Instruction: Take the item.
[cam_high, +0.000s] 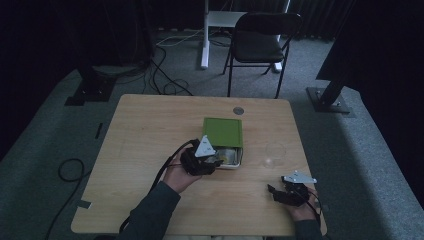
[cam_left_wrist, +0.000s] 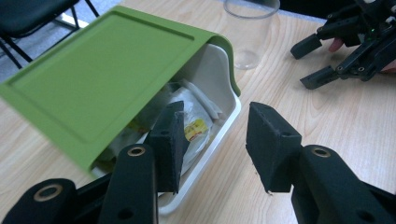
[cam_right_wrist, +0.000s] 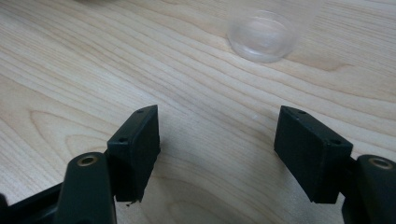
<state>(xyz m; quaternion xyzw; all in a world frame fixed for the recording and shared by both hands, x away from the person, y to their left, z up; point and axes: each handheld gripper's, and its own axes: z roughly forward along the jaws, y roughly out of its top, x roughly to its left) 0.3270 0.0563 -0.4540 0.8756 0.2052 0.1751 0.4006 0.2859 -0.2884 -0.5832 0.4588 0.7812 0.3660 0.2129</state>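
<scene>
On the pale wooden table (cam_high: 150, 150), the white rectangular plastic box (cam_left_wrist: 219, 70) sits mid-table, its green lid (cam_left_wrist: 100, 79) tilted half-off. My left gripper (cam_left_wrist: 215, 140), jaws apart, straddles the box's near wall, one jaw beside the plastic-wrapped packet (cam_left_wrist: 194, 112) inside. I judge I'm gripping the wall next; my right gripper (cam_right_wrist: 217, 144) idles open near the box.

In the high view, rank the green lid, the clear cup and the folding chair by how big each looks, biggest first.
1. folding chair: largest, though it stands farthest from the camera.
2. green lid: clearly smaller, lying over the white container.
3. clear cup: smallest; its see-through outline is faint, yet it plainly covers less than the lid.
</scene>
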